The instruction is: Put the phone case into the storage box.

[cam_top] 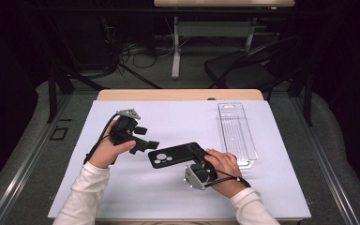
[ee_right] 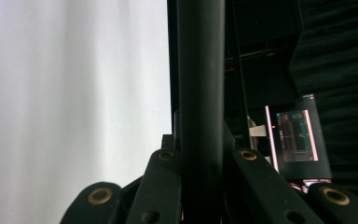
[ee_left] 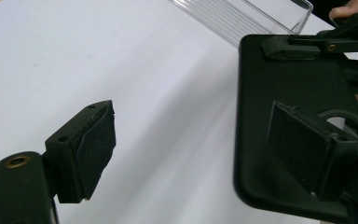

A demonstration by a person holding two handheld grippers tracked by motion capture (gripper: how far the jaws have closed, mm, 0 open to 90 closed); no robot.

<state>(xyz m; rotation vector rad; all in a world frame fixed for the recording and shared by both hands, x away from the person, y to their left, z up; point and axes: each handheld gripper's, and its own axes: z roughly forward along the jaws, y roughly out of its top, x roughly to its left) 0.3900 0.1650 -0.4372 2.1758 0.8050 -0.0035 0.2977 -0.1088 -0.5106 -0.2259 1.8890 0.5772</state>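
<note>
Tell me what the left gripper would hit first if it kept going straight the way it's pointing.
Most likely the black phone case held by the right gripper. The left gripper points at its near end with open jaws, one pad already beside it.

We see a black matt plastic phone case (cam_top: 174, 155), smooth, with cut-out camera holes. Right of it lies a clear glossy plastic blister tray (cam_top: 236, 132), ribbed along its length. The white matt paper-like sheet (cam_top: 178, 122) covers a pale wooden table (cam_top: 178, 95). The left gripper (ee_left: 186, 149) has rough black foam pads (ee_left: 98, 149) and brass-coloured metal rivets (ee_left: 17, 162).
</note>
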